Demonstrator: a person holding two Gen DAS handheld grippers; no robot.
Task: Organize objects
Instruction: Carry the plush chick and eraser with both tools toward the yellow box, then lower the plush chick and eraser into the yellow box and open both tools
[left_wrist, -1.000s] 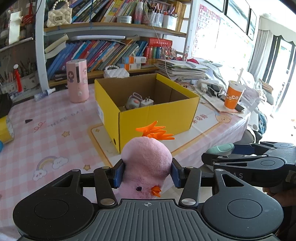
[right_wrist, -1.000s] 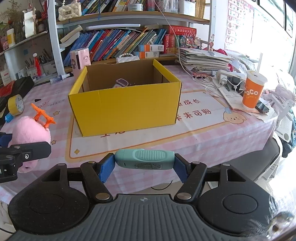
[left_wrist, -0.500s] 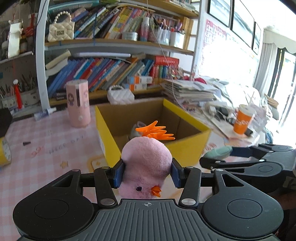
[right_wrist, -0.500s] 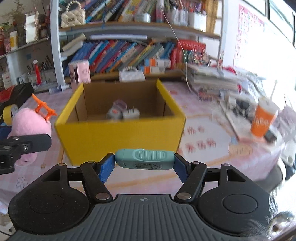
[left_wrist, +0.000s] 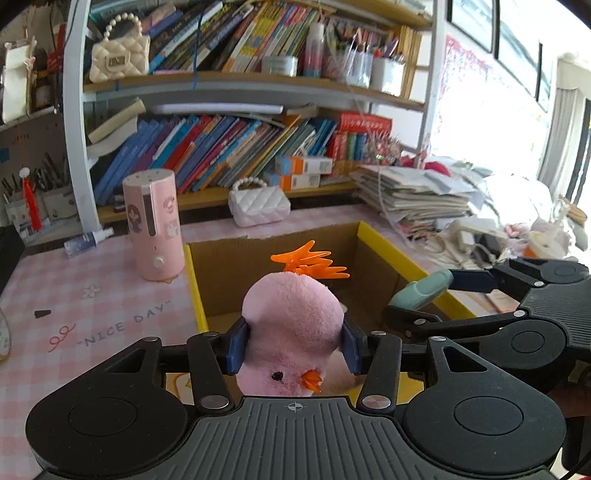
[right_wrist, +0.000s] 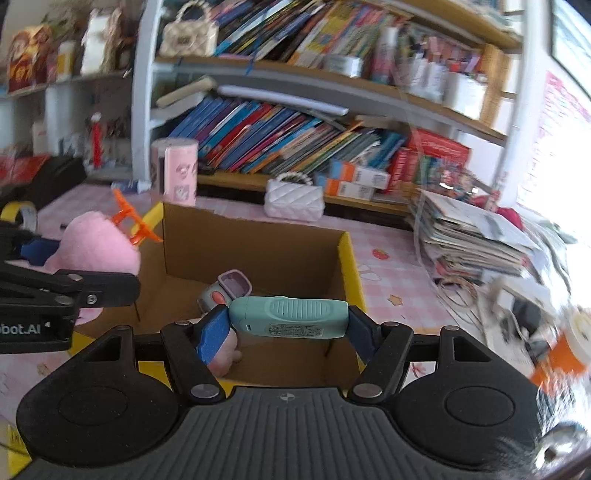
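Left wrist view: nearest the lens, the left gripper (left_wrist: 293, 349) pinches a pink plush chick (left_wrist: 291, 325) by its sides, both blue pads pressed into the fur, its orange crest pointing away over the near edge of the yellow cardboard box (left_wrist: 384, 251). The toy hangs in the air above the box's near wall and hides most of the box floor from this side. Just to the right, close alongside, the right gripper (left_wrist: 421, 295) holds a pale green plastic device (left_wrist: 421, 290) over the box's right rim; the two tools are near each other but apart.

Right wrist view: the right gripper (right_wrist: 286, 326) clamps the green device (right_wrist: 290, 317) end to end between its pads, lying crosswise above the open box (right_wrist: 349, 254). Below it the brown box interior shows a small grey and lilac gadget (right_wrist: 225, 290) against the back left part, with bare cardboard floor to its right. The chick (right_wrist: 98, 249) and left gripper (right_wrist: 74, 284) sit at the box's left wall.

Beyond the box, open pink checked tablecloth (left_wrist: 92, 306) lies to its left, up to a pink cylinder (left_wrist: 155, 229). Behind the far wall stands a white quilted purse (left_wrist: 258, 205), close to the box. To the right a tall paper stack (left_wrist: 413, 195) and cables crowd the table edge. Bookshelves (left_wrist: 240, 147) close off the back.
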